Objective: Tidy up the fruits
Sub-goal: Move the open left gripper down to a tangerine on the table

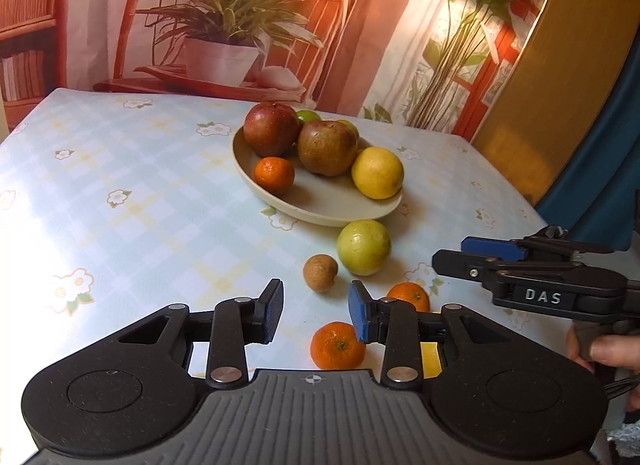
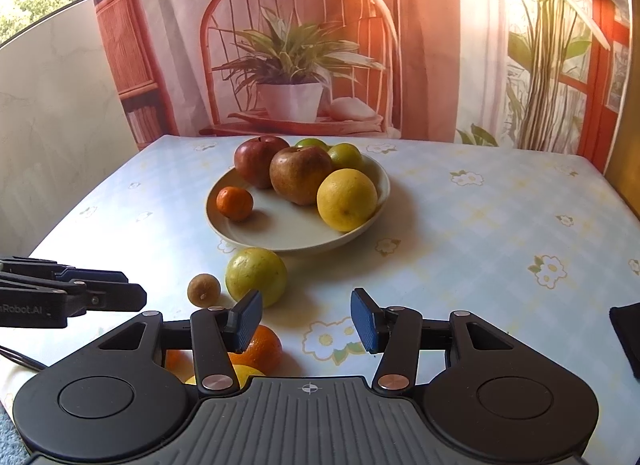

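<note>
Left gripper (image 1: 316,311) jaws part-open, empty, above a tangerine (image 1: 338,346); right gripper (image 2: 306,319) jaws part-open, empty, over the counter (image 2: 480,225).

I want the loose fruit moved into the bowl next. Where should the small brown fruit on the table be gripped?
Grip the small brown fruit across its widest middle, coming from above. It is round, sits free on the tablecloth, and the green fruit stands close on one side.
</note>
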`<state>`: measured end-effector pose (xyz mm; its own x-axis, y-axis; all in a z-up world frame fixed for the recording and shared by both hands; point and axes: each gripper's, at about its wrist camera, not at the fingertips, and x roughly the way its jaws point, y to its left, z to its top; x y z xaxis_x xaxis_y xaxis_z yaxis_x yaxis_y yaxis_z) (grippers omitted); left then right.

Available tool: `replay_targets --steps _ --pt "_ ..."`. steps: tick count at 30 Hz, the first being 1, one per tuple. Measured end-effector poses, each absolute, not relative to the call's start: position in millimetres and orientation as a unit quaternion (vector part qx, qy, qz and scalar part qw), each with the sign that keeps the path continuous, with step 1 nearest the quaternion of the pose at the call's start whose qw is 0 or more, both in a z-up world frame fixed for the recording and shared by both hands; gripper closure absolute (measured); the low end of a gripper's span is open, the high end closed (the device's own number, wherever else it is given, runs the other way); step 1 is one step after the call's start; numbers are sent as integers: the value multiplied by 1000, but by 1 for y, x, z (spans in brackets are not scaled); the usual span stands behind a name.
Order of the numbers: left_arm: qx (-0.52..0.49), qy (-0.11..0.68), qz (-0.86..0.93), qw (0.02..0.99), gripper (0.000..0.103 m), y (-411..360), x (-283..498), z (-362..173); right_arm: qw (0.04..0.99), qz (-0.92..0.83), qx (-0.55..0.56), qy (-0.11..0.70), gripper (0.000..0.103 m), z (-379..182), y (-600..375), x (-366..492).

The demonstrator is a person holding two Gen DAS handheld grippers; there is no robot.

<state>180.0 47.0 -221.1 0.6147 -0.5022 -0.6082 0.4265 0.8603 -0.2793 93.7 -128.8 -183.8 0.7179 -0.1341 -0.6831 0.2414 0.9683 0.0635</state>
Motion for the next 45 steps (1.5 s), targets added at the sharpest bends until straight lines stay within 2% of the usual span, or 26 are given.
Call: replay_targets --steps 15,20,27,30,45 --pt "15 385 -286 877 64 18 173 -248 921 -95 76 369 57 -185 -126 94" --pt "21 380 -285 880 68 18 171 -249 921 -93 78 370 57 -187 -126 93" --pt "0 373 -261 890 68 28 171 -245 920 -90 81 372 57 -190 -126 91" --pt "-15 364 -255 896 74 35 169 -239 920 -90 82 373 57 -191 -126 91" --pt "-50 376 -253 890 72 52 172 -236 918 -83 84 379 57 -195 -125 93"
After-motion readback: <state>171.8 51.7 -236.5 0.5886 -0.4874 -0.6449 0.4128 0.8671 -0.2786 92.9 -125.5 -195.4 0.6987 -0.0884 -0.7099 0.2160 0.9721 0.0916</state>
